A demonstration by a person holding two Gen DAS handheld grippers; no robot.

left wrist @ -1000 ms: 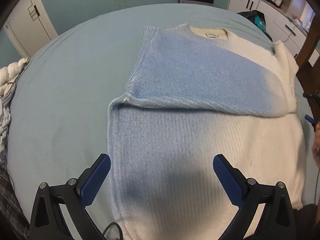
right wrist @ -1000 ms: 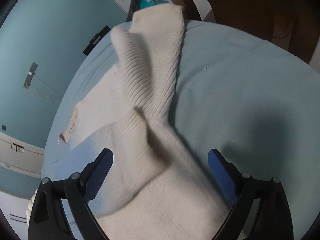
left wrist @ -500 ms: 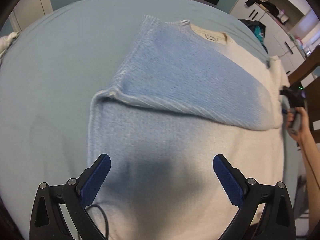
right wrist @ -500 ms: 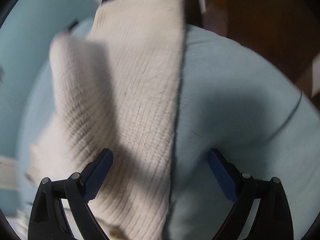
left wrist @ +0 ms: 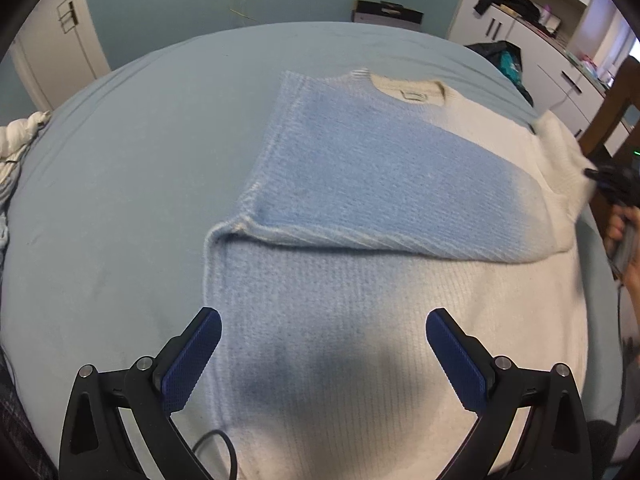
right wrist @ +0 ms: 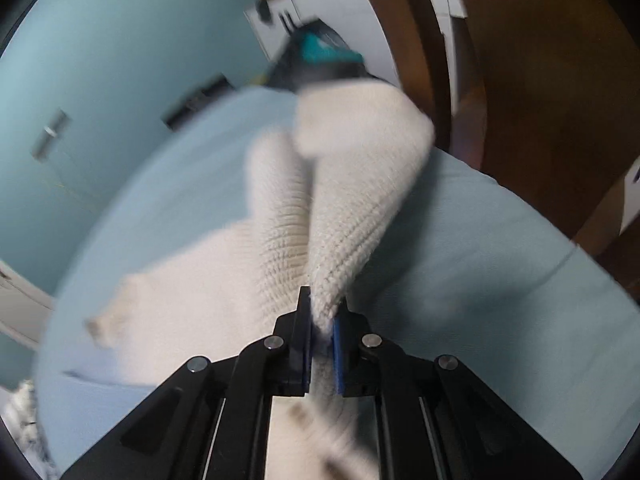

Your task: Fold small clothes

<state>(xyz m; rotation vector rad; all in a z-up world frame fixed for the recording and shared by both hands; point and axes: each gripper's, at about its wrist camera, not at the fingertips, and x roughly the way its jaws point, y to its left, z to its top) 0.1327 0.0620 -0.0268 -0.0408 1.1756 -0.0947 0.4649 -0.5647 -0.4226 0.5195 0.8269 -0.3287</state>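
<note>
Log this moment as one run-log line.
step: second sleeve fold | right gripper: just closed on white sleeve | left gripper: open above sweater | blue sleeve: folded across

Blurred in the right wrist view: far end of the sweater sleeve [right wrist: 360, 152] beyond the right claw [right wrist: 322, 326], fabric under its arms. Cut off at the edge right of the left claw [left wrist: 322, 354]: hand [left wrist: 624, 240]. Hidden beneath it: sweater [left wrist: 360, 280] hem.
</note>
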